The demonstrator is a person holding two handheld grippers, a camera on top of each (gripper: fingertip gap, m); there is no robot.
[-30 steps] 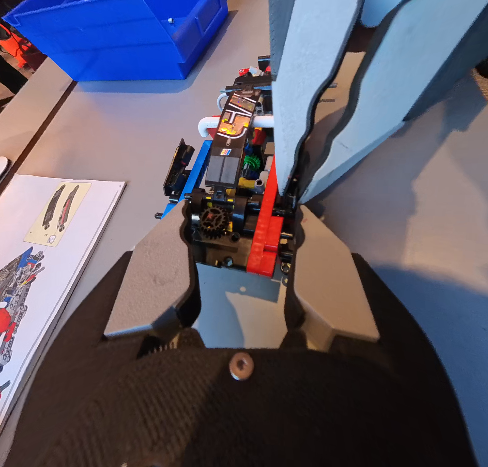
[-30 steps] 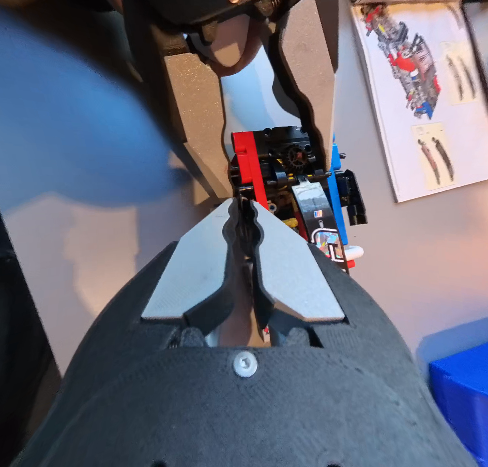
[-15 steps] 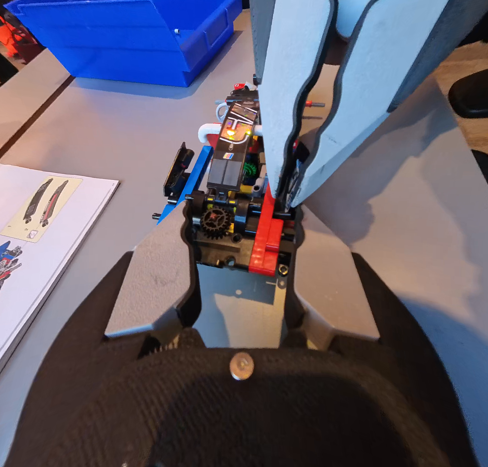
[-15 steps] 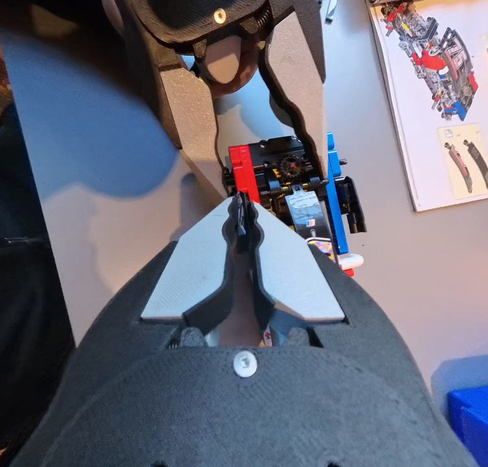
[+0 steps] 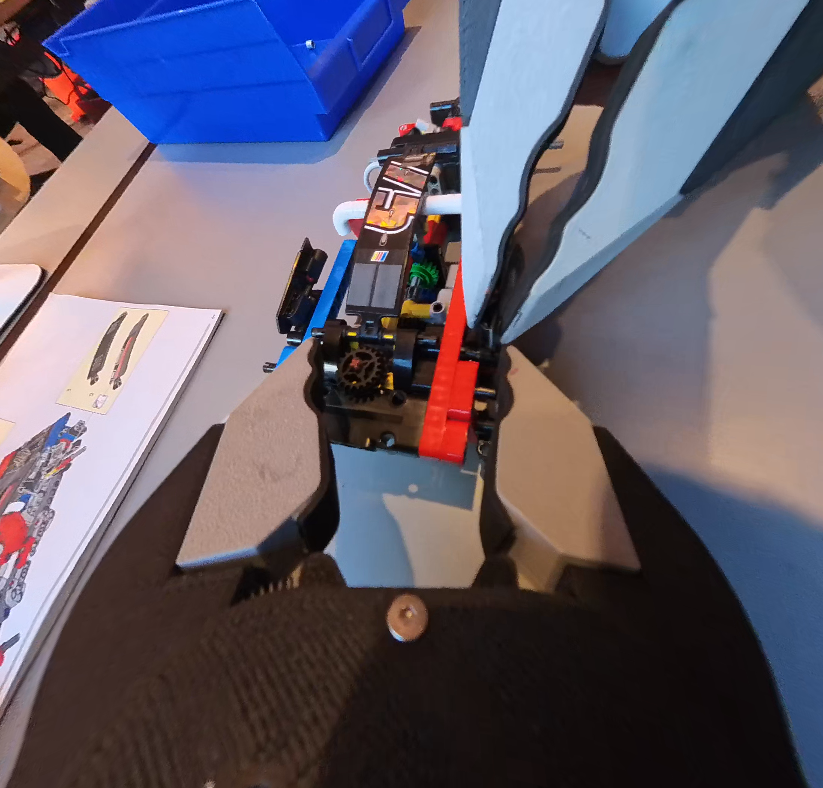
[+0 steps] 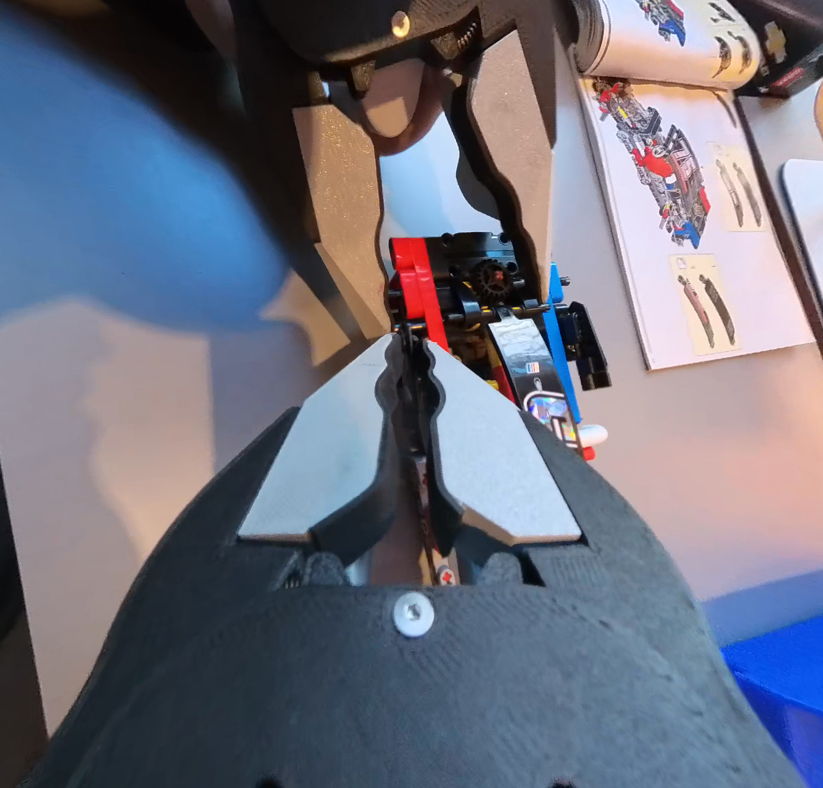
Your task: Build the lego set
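My left gripper (image 5: 407, 392) is clamped across the near end of the lego model (image 5: 392, 321), one finger on the blue beam side and one on the red beam side, jaws pinching the black gear block between them. The model sits on the grey table (image 5: 213, 214), running away from me toward twelve o'clock in the left wrist view, with its long black stickered panel (image 5: 389, 241) lying on top. A black cog (image 5: 358, 368) faces me right at the gripped end, and a green gear (image 5: 423, 272) peeks out further in.

From one o'clock my right gripper (image 5: 494, 330) comes down, its pale fingers nearly closed and their tips meeting at the red beam (image 5: 447, 392) beside my left finger. In the right wrist view those jaws are pressed onto a thin black lego piece (image 6: 412, 392) running back between them, its front end touching the model by the red beam. Whether that piece is seated, I cannot tell.

At nine o'clock of the model lies the open instruction booklet (image 5: 107, 388), close beside it. At eleven o'clock stands a blue bin (image 5: 231, 63), well apart, with one tiny piece visible inside. The bin's corner also shows at four o'clock in the right wrist view.
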